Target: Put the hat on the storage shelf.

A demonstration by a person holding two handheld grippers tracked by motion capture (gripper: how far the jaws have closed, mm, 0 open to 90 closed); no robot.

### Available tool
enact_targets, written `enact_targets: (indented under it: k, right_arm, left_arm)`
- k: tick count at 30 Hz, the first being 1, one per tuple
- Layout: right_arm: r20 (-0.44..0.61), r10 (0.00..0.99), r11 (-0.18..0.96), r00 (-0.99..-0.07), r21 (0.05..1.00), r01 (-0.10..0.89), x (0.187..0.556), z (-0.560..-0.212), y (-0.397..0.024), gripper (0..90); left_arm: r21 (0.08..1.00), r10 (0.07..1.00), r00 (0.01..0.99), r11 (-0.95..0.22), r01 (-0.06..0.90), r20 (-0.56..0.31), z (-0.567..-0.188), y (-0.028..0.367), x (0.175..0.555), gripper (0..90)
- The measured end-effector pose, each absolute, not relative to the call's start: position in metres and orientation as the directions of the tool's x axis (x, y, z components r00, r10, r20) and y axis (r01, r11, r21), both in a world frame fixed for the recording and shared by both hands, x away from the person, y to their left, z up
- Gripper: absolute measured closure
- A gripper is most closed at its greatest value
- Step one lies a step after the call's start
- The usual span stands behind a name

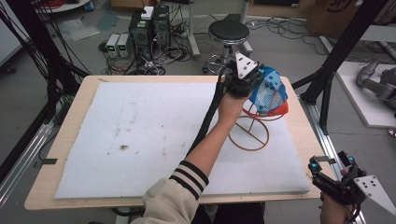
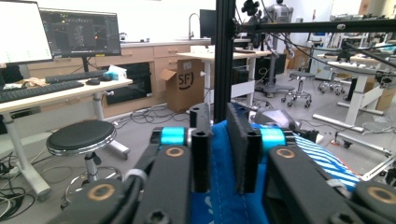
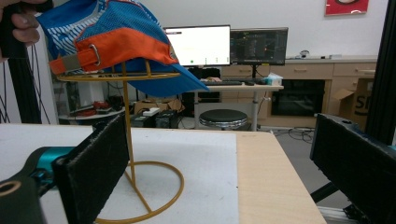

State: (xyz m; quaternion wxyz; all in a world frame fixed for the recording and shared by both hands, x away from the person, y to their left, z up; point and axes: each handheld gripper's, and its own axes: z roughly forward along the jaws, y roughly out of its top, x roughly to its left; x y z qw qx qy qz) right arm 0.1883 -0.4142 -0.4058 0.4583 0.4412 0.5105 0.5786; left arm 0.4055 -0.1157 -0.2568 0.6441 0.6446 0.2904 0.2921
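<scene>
The left gripper (image 1: pixel 243 83) is clenched on the blue fabric crown of the cap (image 1: pixel 267 91), which sits atop the yellow wire stand (image 1: pixel 250 133) near the far right of the white mat (image 1: pixel 140 135). The right gripper (image 1: pixel 332 179) hangs released and empty, jaws wide apart, off the table's near right corner. The cap appears light and soft, mesh crown collapsing under pressure, so the stiffer brim (image 3: pixel 161 79) or orange strap (image 3: pixel 81 59) likely offers a firmer hold; the stand looks light and may tip.
</scene>
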Motion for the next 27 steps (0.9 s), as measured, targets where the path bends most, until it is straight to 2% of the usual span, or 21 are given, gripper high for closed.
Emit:
enact_targets:
  k: [5, 9, 10, 11, 19, 22, 27]
  right_arm:
    - [0.048, 0.981, -0.064, -0.189, 0.995, -0.080, 0.189, -0.406, -0.413, 4.6]
    - [0.042, 0.981, -0.058, -0.191, 0.995, -0.079, 0.189, -0.406, -0.413, 4.6]
    - [0.042, 0.980, -0.059, -0.193, 0.995, -0.083, 0.189, -0.406, -0.413, 4.6]
    - [0.042, 0.980, -0.059, -0.193, 0.995, -0.083, 0.189, -0.406, -0.413, 4.6]
    - [0.039, 0.980, -0.057, -0.197, 0.995, -0.084, 0.191, -0.406, -0.412, 4.6]
    - [0.046, 0.979, -0.063, -0.200, 0.995, -0.079, 0.192, -0.406, -0.409, 4.6]
    - [0.038, 0.976, -0.056, -0.213, 0.995, -0.080, 0.196, -0.406, -0.405, 4.6]
  left_arm:
    - [1.000, 0.744, 0.668, 0.005, -0.015, 0.006, -0.255, -0.114, 0.403, 69.0]
    - [0.999, 0.743, 0.669, 0.035, -0.016, -0.015, -0.254, -0.113, 0.403, 58.2]
    - [0.999, 0.744, 0.667, 0.039, -0.019, -0.016, -0.254, -0.112, 0.402, 52.4]
    - [0.999, 0.746, 0.665, 0.044, -0.016, -0.022, -0.254, -0.111, 0.402, 52.4]
    - [0.994, 0.735, 0.676, 0.100, -0.033, -0.052, -0.246, -0.098, 0.399, 30.6]
    - [0.993, 0.733, 0.679, 0.110, -0.048, -0.048, -0.242, -0.091, 0.397, 26.2]
    - [0.988, 0.745, 0.667, 0.122, -0.095, -0.028, -0.237, -0.077, 0.391, 24.1]
